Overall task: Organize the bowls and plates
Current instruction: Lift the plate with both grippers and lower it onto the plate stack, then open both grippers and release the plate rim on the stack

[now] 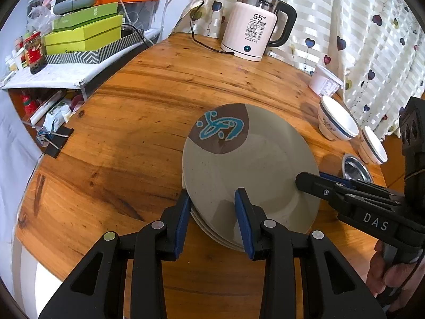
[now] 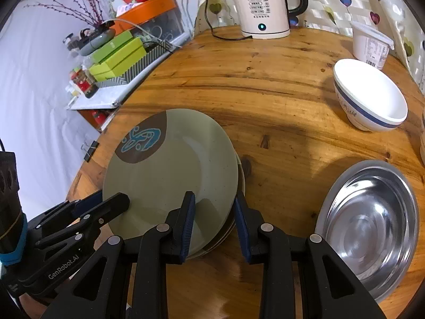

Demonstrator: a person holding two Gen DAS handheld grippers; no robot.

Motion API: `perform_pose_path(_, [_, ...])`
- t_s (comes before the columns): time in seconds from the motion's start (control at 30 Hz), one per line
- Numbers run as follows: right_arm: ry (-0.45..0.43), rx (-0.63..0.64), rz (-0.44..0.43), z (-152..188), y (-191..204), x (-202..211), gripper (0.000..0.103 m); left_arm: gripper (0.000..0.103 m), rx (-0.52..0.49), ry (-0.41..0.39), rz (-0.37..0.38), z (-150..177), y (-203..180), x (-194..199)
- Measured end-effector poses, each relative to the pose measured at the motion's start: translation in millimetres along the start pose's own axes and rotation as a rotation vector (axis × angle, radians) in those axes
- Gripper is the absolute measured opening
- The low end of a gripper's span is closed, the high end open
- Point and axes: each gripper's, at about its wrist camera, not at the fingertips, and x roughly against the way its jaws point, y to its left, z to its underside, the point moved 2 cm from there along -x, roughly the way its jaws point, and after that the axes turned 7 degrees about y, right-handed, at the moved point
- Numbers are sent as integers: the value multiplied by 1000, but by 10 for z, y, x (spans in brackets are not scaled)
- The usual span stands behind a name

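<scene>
A white sheet and a heart-patterned curtain (image 1: 358,40) back the round wooden counter (image 1: 132,138), with a cluttered side shelf of green boxes (image 1: 82,36) off to one side. At the counter's far edge stands a white electric kettle (image 1: 252,26). Nearer the middle sits the stack of plates (image 1: 249,170), olive-grey, the top one carrying a brown patch with a blue design. The left gripper (image 1: 213,220) straddles the stack's near-left rim, one finger outside the edge and one over the top plate, partly open; whether the pads press I cannot tell. The right gripper (image 2: 215,226) straddles the opposite rim the same way, narrowly open, grip likewise unclear. To the right lie a steel dish (image 2: 369,226), a white bowl (image 2: 372,95) with a blue band, and a lidded white tub (image 2: 372,43).
</scene>
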Motion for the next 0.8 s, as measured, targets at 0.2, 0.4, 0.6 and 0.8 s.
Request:
perform_pose_path(0.2, [-4, 20, 31, 7, 29, -5, 29, 35, 0, 2, -6, 21, -17, -13])
perform_pose_path(0.4, [-5, 40, 51, 12, 64, -13, 31, 35, 2, 0, -15, 31, -18, -12])
perform_pose_path(0.6, [-8, 61, 81, 20, 105, -25, 32, 35, 2, -1, -24, 36, -20, -26])
perform_pose_path(0.8, [-13, 91, 128, 26, 165, -49, 35, 40, -4, -6, -34, 42, -36, -41])
